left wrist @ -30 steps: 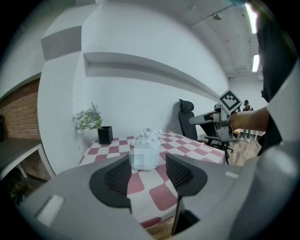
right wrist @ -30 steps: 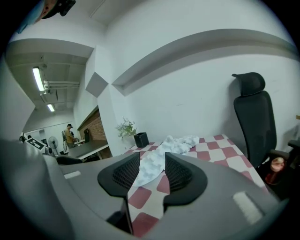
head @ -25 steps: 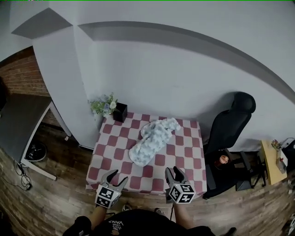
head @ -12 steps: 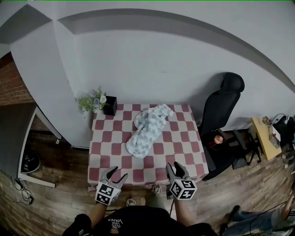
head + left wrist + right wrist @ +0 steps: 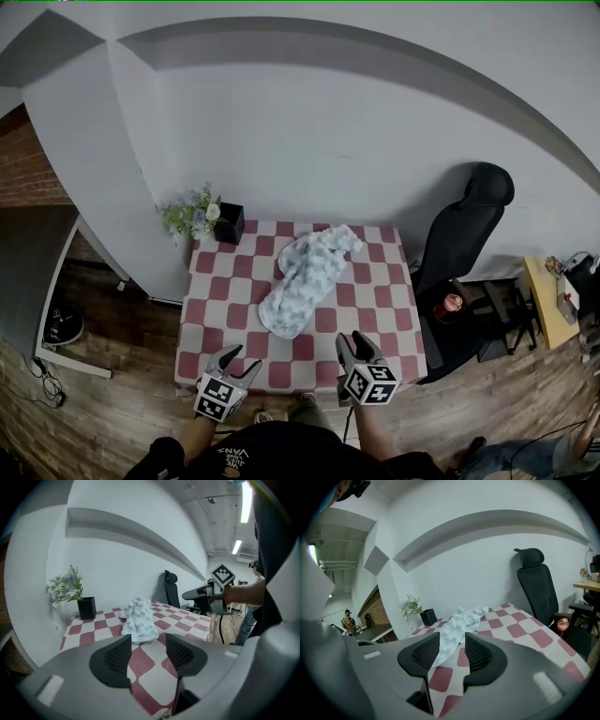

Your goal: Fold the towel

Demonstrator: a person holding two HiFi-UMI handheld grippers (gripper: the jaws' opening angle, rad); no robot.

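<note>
Hand-held gripper, left: jaws parted, pads bare, nothing gripped; held off the near edge of the desk, well apart from the towel. Hand-held gripper, right: likewise released and empty, at the same near edge, pointing toward the towel.

Item: pale blue-and-white nubbly fabric towel, crumpled into a long heap, lying slantwise across the middle of the red-and-white chequered desk; narrow end toward the far right corner, broad end nearer the grippers.

Handling, as judged: light, soft, wholly limp; likely to sag and drag when lifted; the bobbled pile should give the pads fair purchase; not fragile. Suggested hold: two corners at the broad near end, one per gripper, to lift and spread it flat before folding.

Not determinable: hems and corners, lost within the bunching; full spread size; whether the chequered cover lies loose and might ride up. Desk legs hidden by the cover.

Also present: leafy plant in a black square pot, far left corner; black office chair, beside the desk's right edge
</note>
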